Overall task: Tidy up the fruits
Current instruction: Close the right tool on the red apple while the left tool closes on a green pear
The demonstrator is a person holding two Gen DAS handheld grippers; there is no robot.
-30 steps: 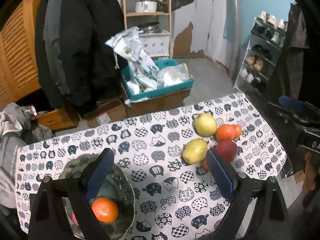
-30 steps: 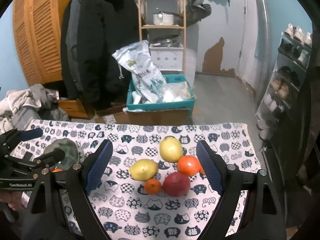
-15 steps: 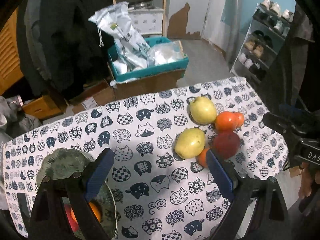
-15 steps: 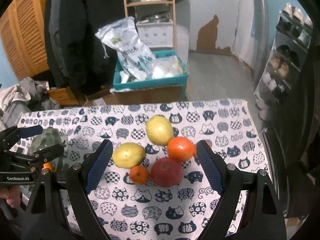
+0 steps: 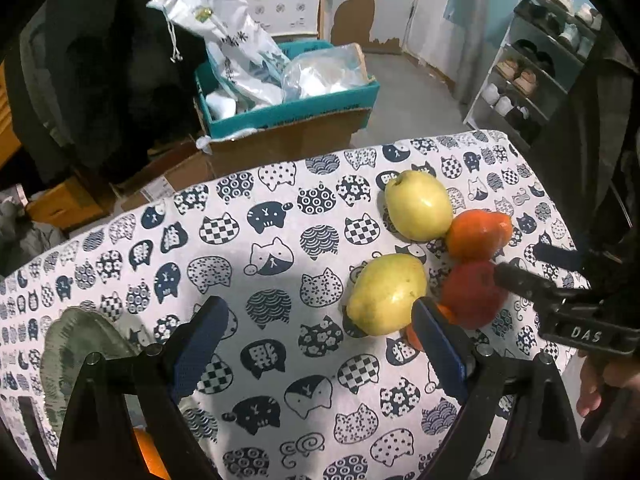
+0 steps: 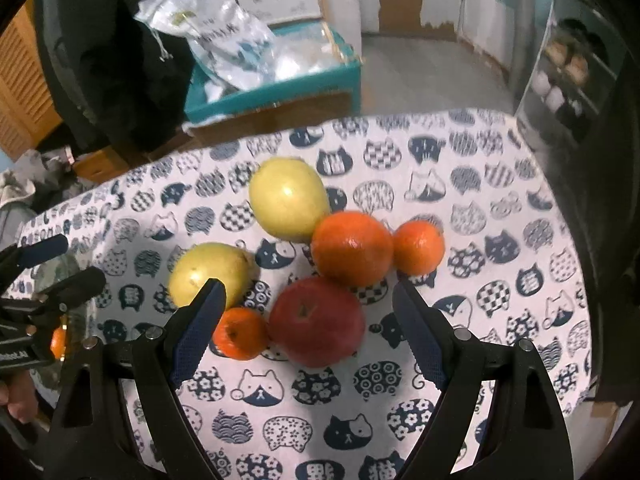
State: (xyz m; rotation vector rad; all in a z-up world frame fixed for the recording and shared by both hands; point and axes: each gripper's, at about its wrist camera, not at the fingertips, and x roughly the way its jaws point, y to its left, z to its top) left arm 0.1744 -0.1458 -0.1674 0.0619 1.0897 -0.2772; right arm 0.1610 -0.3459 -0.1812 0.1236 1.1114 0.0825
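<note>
A: Both your grippers are wide open and hold nothing. Your right gripper [image 6: 306, 312] is over the red apple [image 6: 317, 322], in the fruit pile on the right.

B: Careful! The little orange [image 6: 240, 333] touches it. Bump it, and fruit could roll off the table [image 5: 280, 248].
</note>
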